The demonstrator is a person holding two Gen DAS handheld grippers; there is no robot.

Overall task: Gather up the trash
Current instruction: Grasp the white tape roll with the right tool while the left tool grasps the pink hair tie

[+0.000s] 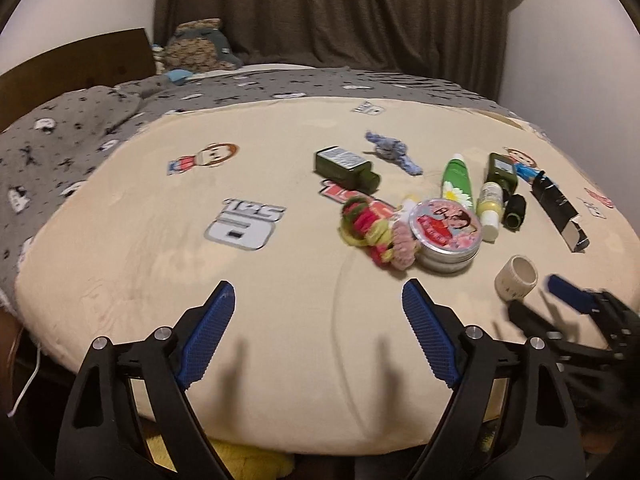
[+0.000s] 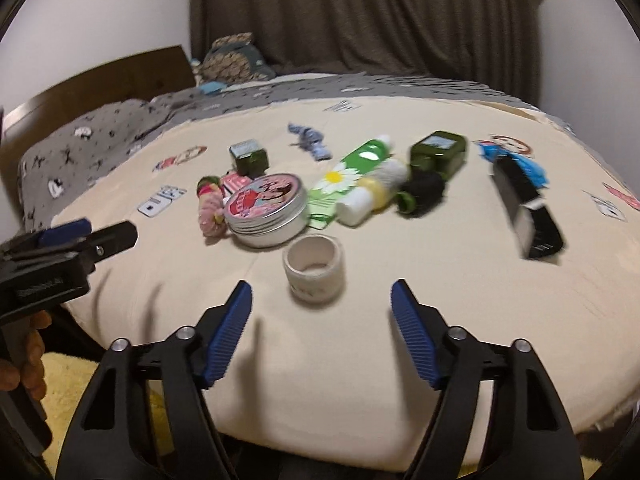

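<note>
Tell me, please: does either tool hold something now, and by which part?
Nothing is held. The left tool and right tool are both open and empty above the blanket.

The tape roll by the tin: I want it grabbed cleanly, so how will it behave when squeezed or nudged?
The tape roll looks hollow and cardboard-cored, so probably light. It stands on its flat end, so unlikely to roll unless tipped. On the soft blanket it may sink slightly.

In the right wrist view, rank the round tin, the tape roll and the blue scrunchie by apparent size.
1. Round tin
2. Tape roll, though it lies nearest the camera
3. Blue scrunchie, farthest back
</note>
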